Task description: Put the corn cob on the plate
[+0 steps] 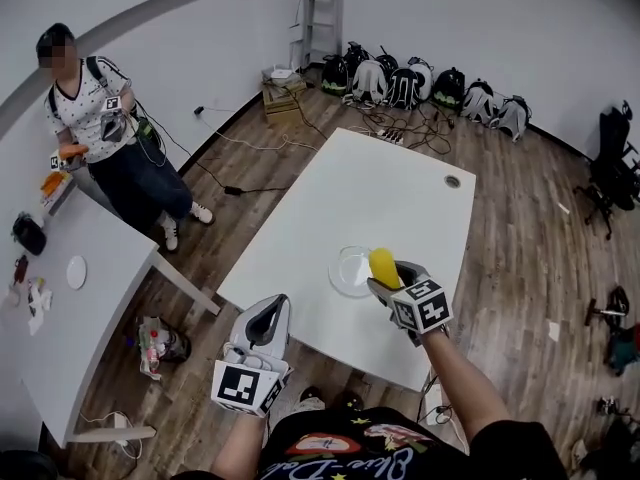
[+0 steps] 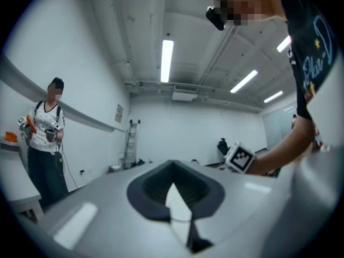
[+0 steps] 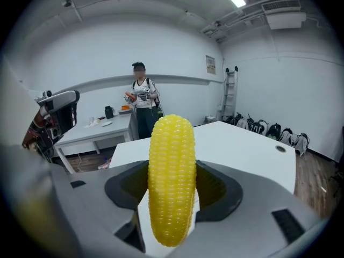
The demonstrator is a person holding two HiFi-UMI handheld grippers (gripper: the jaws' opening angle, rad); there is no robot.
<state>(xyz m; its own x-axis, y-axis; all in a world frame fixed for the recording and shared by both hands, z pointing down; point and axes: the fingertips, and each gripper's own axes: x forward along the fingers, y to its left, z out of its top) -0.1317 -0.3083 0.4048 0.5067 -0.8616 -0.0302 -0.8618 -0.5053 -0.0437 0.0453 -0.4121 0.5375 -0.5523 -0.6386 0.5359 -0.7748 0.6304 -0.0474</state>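
Right tool (image 1: 390, 280) clamps the corn cob (image 3: 171, 179) at mid-length, over the glass plate's (image 1: 338, 280) rim. The cob looks light, stiff and possibly slick plastic. Left tool (image 1: 268, 318) is closed and empty.

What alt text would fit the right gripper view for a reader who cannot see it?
A yellow corn cob stands upright, clamped in the right gripper's jaws, mid-view. Behind it lies a white table; farther back a person stands by a second table, with a ladder and bags to the right.
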